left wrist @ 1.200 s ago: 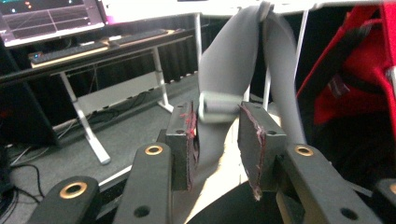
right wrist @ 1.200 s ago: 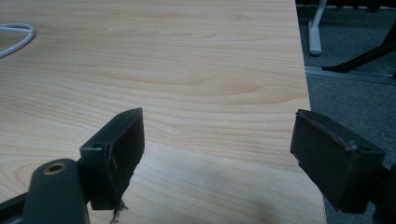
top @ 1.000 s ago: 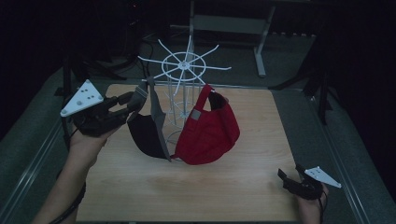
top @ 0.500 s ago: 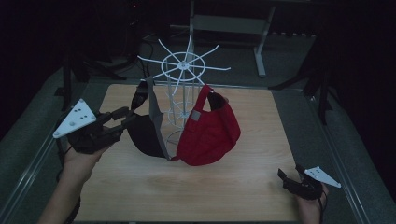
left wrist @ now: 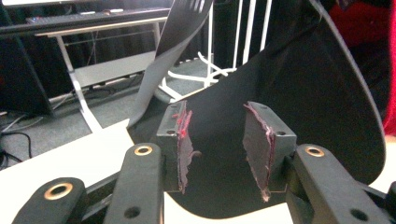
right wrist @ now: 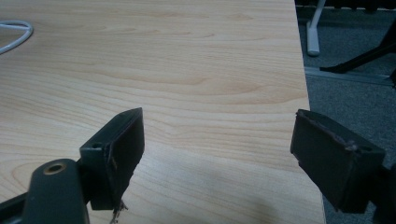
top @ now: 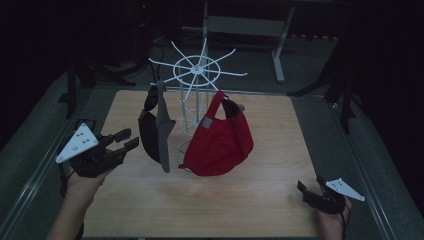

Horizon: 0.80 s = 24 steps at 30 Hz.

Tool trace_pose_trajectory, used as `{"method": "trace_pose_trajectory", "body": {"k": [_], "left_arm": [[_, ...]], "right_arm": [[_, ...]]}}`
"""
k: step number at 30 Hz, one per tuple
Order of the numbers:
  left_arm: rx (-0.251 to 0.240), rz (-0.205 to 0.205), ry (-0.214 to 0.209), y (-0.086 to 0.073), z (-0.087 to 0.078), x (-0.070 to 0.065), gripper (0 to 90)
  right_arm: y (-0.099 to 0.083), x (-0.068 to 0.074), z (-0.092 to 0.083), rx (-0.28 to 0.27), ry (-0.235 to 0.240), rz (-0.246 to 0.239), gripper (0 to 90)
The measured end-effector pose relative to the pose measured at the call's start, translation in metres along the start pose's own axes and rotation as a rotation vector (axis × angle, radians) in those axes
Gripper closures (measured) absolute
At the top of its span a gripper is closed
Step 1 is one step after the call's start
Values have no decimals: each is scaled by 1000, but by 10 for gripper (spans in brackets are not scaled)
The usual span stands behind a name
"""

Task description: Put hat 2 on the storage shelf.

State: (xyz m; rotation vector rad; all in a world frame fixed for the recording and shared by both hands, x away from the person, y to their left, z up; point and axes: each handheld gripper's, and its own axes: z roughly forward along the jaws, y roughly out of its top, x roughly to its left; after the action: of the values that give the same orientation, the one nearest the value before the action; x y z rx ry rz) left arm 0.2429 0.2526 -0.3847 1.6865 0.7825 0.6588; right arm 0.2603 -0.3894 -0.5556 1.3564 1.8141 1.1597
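Right gripper low at the table's near right corner, jaws wide apart, empty. Left gripper just beside the black cap, jaws parted, nothing between. Cap hangs from the white rack, next to the red cap. Likely light, soft crown, stiff brim: take the brim edge.

Light wooden surface, pale grain, bearing a white wire rack near its far middle, base ring touching the wood.
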Motion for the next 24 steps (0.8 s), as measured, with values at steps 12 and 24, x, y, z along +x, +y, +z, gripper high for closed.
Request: {"method": "trace_pose_trajectory", "body": {"k": [12,24], "left_arm": [[56,-82,-4,-63,3,7,606],[159,-146,11,-128,6,6,516]], "right_arm": [[0,0,0,-3,1,-6,175],[0,1,0,-4,0,-9,175]]}}
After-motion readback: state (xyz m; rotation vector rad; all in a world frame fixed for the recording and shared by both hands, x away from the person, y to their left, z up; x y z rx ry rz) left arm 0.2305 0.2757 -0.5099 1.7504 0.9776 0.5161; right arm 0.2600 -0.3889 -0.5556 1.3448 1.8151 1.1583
